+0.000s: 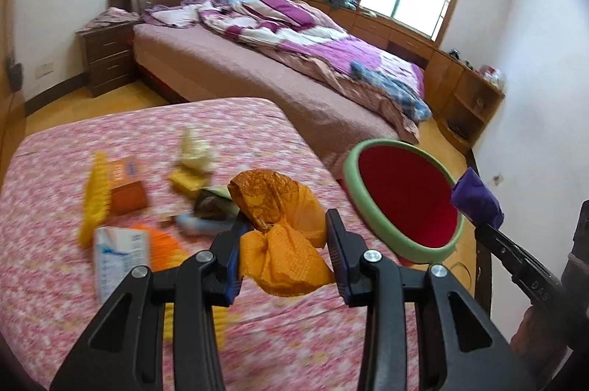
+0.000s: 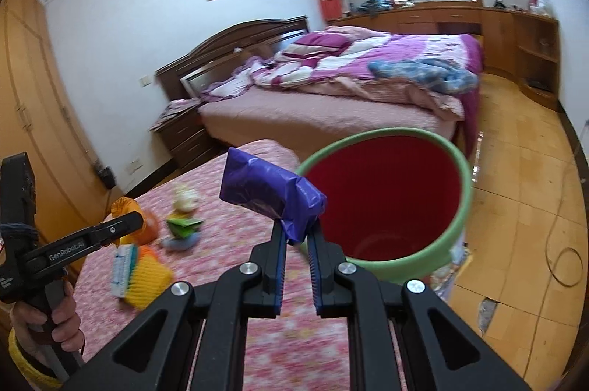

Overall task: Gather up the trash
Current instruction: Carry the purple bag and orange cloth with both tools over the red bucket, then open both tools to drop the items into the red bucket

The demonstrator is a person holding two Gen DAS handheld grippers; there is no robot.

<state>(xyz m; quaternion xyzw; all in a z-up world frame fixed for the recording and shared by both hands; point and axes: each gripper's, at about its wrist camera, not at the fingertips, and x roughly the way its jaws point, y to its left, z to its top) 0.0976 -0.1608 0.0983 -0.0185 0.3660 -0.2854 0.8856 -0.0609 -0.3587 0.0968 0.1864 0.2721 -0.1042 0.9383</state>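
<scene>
My left gripper (image 1: 285, 225) is shut on a crumpled orange wrapper (image 1: 283, 218) and holds it above the pink floral table (image 1: 257, 140). My right gripper (image 2: 296, 232) is shut on a purple packet (image 2: 270, 190) and holds it just left of the bin's rim. The bin (image 2: 386, 203) is red inside with a green rim and stands off the table's right edge; it also shows in the left wrist view (image 1: 405, 203). The purple packet (image 1: 476, 199) shows there at the bin's right rim. More trash lies on the table: a yellow net (image 1: 95, 196), an orange box (image 1: 127, 185), a white packet (image 1: 121, 254).
A large bed (image 1: 294, 59) with a purple quilt stands behind the table. A dark nightstand (image 1: 106, 59) is at its left. Wooden cabinets (image 1: 460, 85) run along the window wall. Wooden floor (image 2: 515, 207) with a loose cable lies right of the bin.
</scene>
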